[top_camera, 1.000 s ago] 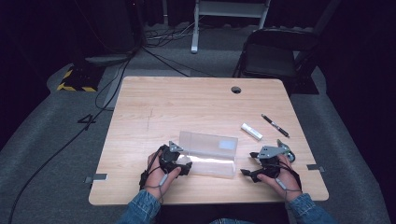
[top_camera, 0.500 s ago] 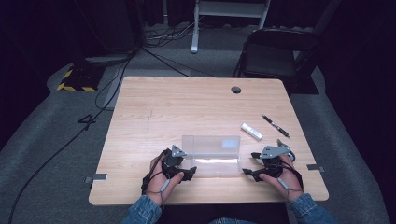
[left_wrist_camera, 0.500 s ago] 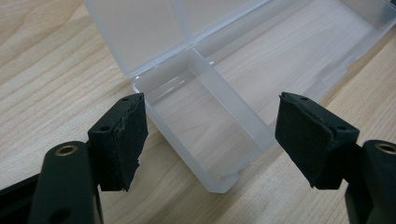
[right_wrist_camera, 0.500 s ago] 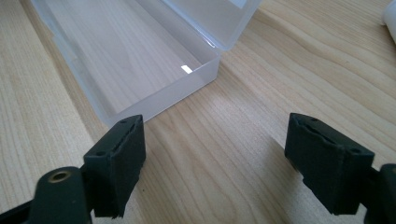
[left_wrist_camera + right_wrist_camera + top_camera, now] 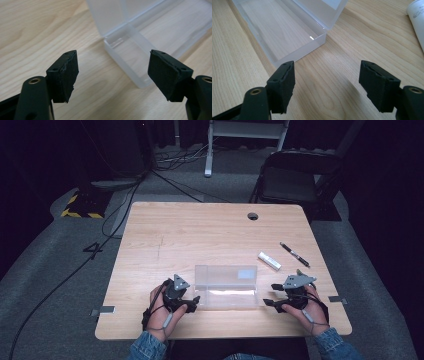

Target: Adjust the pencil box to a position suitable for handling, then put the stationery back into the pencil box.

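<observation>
From the high view, a clear plastic box (image 5: 226,287) sits lid-up near the 6 o'clock edge of the wooden surface (image 5: 200,235), flanked by the left gripper (image 5: 192,302) at its 9 o'clock end and the right gripper (image 5: 270,295) at its 3 o'clock end, likely so either can steady it. A white tube (image 5: 269,260) and a pen (image 5: 294,254) lie toward 2 o'clock. In the left gripper view, the jaws are spread and empty, the box (image 5: 132,55) corner ahead between them. In the right gripper view, the jaws are likewise released, the box (image 5: 287,32) at 11 o'clock and the tube (image 5: 417,20) at 2 o'clock.
</observation>
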`<state>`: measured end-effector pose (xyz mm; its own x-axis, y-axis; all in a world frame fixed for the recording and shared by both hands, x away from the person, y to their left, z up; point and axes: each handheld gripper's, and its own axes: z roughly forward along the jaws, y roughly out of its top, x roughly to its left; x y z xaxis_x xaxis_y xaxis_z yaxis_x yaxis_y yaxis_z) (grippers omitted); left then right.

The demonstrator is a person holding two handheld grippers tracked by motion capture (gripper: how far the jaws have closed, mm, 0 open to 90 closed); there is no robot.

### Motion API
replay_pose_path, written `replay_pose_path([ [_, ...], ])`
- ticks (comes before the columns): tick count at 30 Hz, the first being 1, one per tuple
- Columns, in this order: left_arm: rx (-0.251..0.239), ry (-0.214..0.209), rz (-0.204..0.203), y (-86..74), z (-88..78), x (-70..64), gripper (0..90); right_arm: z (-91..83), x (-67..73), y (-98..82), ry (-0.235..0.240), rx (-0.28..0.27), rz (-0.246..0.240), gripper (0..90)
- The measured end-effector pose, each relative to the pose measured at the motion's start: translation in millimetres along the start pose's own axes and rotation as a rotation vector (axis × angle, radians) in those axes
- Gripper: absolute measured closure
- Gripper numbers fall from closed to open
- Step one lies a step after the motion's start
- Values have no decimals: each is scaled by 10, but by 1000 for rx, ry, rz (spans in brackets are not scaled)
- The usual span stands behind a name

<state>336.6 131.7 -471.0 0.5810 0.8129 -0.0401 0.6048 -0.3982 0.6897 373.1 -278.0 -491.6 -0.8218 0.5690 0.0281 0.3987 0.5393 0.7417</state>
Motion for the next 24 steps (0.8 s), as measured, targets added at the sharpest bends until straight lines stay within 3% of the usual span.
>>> replay_pose_path([
  [2, -8, 10, 6, 1, -15, 42, 252, -16, -4, 6, -4, 5, -4, 308],
  [4, -11, 41, -8, -22, -49, 164, 249, -34, -13, 14, -4, 12, 2, 316],
  [10, -1, 98, -49, -85, -88, 357, 237, -83, -28, 30, -1, 9, 13, 326],
  [16, 45, 108, -72, -179, -48, 470, 221, -176, -71, 63, -18, -1, 25, 327],
  [20, 59, 111, -75, -220, -7, 499, 206, -239, -120, 110, -31, -57, 58, 258],
  [24, 64, 115, -75, -254, 29, 510, 190, -285, -166, 138, -44, -65, 74, 256],
])
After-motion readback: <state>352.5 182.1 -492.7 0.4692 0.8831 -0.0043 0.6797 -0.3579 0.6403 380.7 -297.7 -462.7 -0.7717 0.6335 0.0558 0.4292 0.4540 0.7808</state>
